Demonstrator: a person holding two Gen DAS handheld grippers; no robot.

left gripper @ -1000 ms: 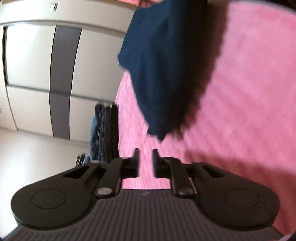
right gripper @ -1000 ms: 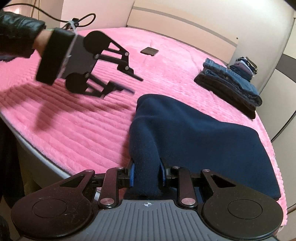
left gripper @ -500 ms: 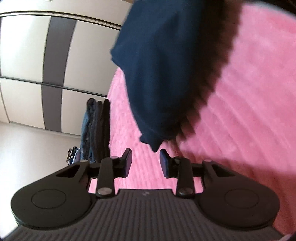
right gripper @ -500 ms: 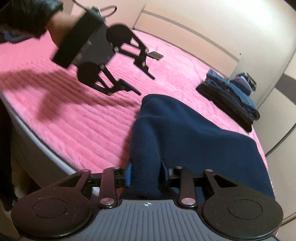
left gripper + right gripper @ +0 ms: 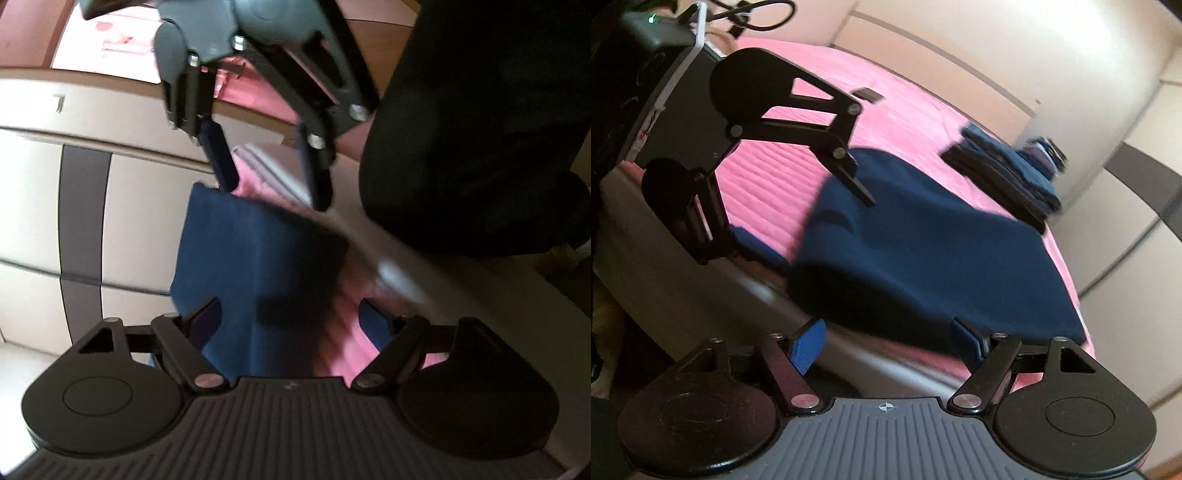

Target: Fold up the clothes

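Right wrist view: right gripper (image 5: 890,334) fingers opening, garment (image 5: 923,236) released onto bed (image 5: 798,173); left gripper (image 5: 798,221) likewise opening, empty. Fold laid.

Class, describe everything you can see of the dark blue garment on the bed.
The dark blue garment looks like soft, fleecy fabric, plain, with no print visible. It lies folded into a roughly rectangular slab on the pink bed cover, its near edge bulging over the edge of the bed. The left gripper hangs over its far corner and the right gripper is just short of its near edge; both sets of jaws are opening, and neither pinches the cloth. A stack of folded clothes lies apart behind it.
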